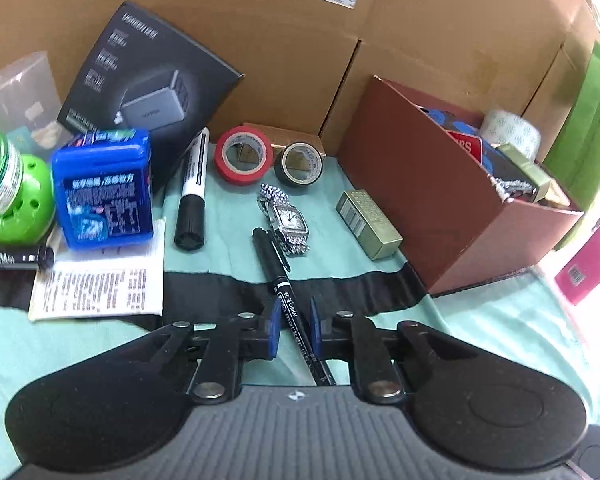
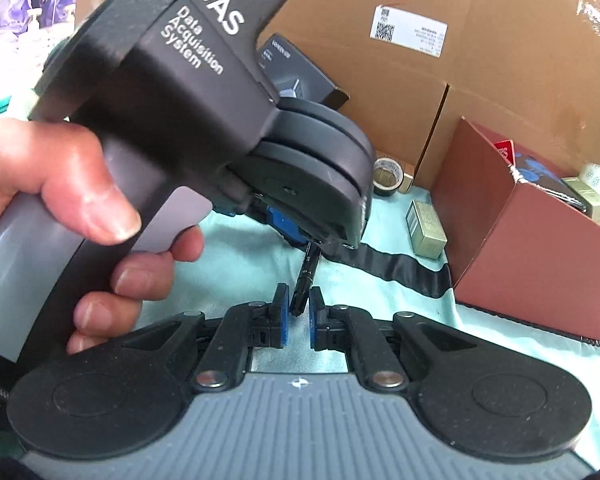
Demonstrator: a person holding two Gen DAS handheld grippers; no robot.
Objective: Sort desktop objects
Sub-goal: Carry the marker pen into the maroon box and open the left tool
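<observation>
Both tongs clamped on black marker pen (image 1: 284,300): left gripper (image 1: 295,330) mid-barrel, right gripper (image 2: 298,312) at tip; axis running twelve-to-six.

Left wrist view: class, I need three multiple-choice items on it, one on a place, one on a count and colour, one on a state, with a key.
1. Where does the wristwatch lie?
A. in the brown box
B. on top of the blue tub
C. on the teal cloth, in front of the tape rolls

2. Which tape rolls stand on the cloth?
A. two: a red roll and a black roll
B. one green roll
C. three white rolls

3. How is the left gripper?
A. open above the wristwatch
B. shut on the black pen
C. shut on the white marker

Key:
1 C, it rests on the cloth, nearer the camera than both rolls.
2 A, one red and one black sit side by side by the cardboard wall.
3 B, the pen's barrel runs between its blue pads.
</observation>
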